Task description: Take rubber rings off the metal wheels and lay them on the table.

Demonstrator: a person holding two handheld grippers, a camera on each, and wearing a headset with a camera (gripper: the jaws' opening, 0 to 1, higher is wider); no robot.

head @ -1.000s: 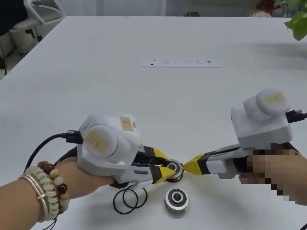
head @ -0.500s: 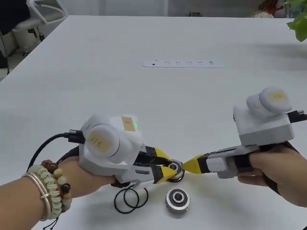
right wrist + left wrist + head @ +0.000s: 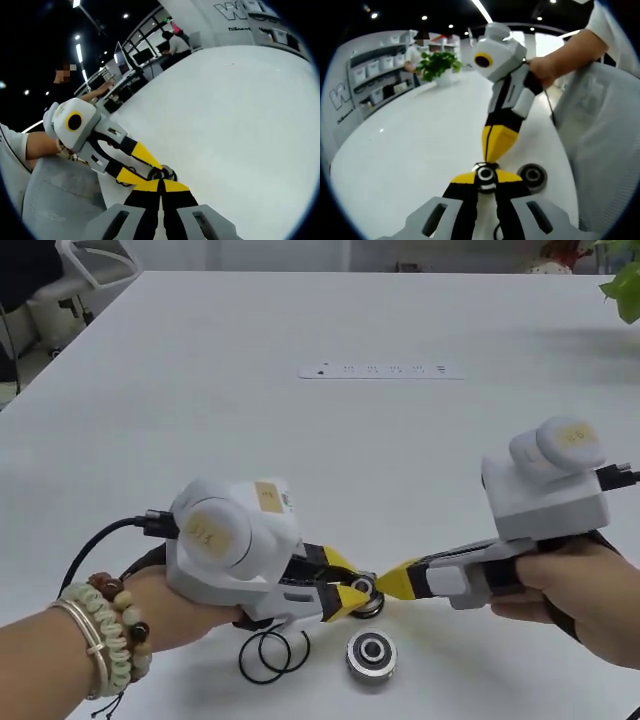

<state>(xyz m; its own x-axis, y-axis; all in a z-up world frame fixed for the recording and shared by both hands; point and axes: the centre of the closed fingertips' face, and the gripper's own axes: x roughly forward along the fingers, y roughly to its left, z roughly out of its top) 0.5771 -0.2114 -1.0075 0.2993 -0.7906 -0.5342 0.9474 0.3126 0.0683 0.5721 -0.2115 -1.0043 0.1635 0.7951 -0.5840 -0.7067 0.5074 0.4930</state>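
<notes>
My left gripper (image 3: pixel 358 594) is shut on a small metal wheel (image 3: pixel 366 590), held just above the table; in the left gripper view the wheel (image 3: pixel 486 176) sits between the yellow fingertips. From the right, my right gripper (image 3: pixel 384 586) meets it, shut, its tips pinching the black rubber ring on the wheel's rim. In the right gripper view its jaws lie together right at the wheel (image 3: pixel 165 174). A second metal wheel (image 3: pixel 371 655) lies flat on the table below them. Two loose black rubber rings (image 3: pixel 270 652) lie overlapping to its left.
The white table (image 3: pixel 300 460) stretches far ahead. A white power strip (image 3: pixel 380 371) lies in its middle. A black cable (image 3: pixel 95 545) trails from the left gripper. A green plant (image 3: pixel 622 280) stands at the far right corner and a chair (image 3: pixel 85 265) at the far left.
The right gripper has shifted slightly left toward the wheel. The left gripper, the held wheel and the things on the table stay where they were.
</notes>
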